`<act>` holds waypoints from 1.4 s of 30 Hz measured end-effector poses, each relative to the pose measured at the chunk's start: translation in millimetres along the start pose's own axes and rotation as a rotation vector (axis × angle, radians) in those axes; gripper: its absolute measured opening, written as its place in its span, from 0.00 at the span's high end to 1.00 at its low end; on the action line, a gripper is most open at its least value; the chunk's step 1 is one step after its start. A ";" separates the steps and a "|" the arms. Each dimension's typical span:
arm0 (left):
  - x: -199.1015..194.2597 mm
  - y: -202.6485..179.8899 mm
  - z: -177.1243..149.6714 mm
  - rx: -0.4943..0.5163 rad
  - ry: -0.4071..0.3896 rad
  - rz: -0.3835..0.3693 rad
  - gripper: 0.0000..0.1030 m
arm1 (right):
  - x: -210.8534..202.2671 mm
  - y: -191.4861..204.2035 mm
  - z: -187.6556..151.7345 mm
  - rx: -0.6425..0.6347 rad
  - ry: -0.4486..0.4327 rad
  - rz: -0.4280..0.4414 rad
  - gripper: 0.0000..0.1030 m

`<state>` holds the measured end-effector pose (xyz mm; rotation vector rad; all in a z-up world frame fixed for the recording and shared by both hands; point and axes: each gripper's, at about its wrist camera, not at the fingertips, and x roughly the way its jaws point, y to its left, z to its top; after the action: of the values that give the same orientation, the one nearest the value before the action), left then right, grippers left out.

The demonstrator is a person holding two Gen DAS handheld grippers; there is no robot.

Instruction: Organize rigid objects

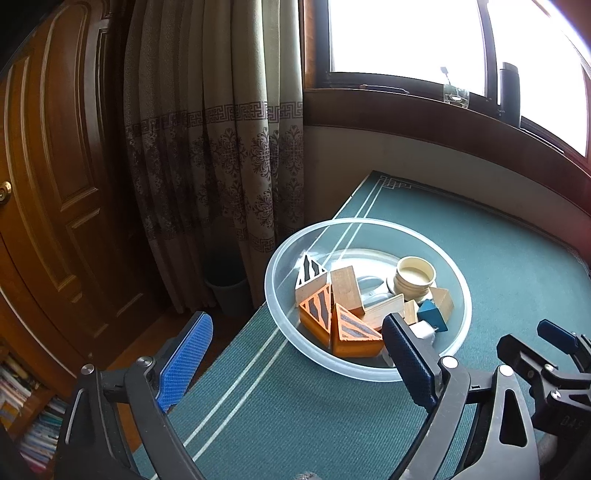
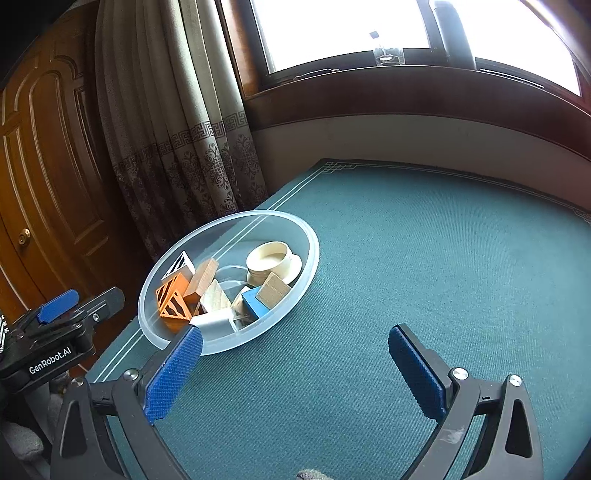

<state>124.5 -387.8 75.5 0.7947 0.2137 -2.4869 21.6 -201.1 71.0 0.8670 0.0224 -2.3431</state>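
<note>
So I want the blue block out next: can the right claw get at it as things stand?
Probably yes. The right claw is open and empty, and the blue block lies exposed near the bowl's near rim, though neighbouring blocks crowd it.

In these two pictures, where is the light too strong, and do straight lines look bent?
Left wrist view: the window is blown out white; the door bows from fisheye distortion. Right wrist view: the window is also overexposed, and the table edge curves; the bowl stays sharp.
</note>
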 end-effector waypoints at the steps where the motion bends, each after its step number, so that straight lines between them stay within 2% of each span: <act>1: -1.6 1.2 -1.0 0.000 -0.001 0.005 0.09 | -1.3 2.3 0.3 -0.012 -0.004 -0.002 0.00; 9: -11.2 2.1 -9.0 0.024 0.004 0.032 0.09 | -8.6 18.4 -2.6 -0.111 -0.016 -0.079 0.00; 13: -15.5 -0.4 -12.7 0.039 0.007 0.043 0.09 | -11.7 16.6 -3.4 -0.098 -0.005 -0.046 0.00; 21: -24.3 -1.4 -13.9 0.044 -0.004 0.055 0.09 | -18.4 21.9 -5.7 -0.127 -0.018 -0.050 0.00; 31: -28.2 -3.5 -15.3 0.045 -0.004 0.057 0.09 | -17.4 21.9 -8.0 -0.135 0.007 -0.069 0.00; 42: -29.6 -4.7 -17.4 0.045 -0.002 0.057 0.09 | -16.8 30.4 -11.6 -0.167 0.020 -0.053 0.00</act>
<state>151.3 -366.1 78.3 0.8050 0.1328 -2.4465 55.4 -213.5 77.7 0.8155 0.2486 -2.3427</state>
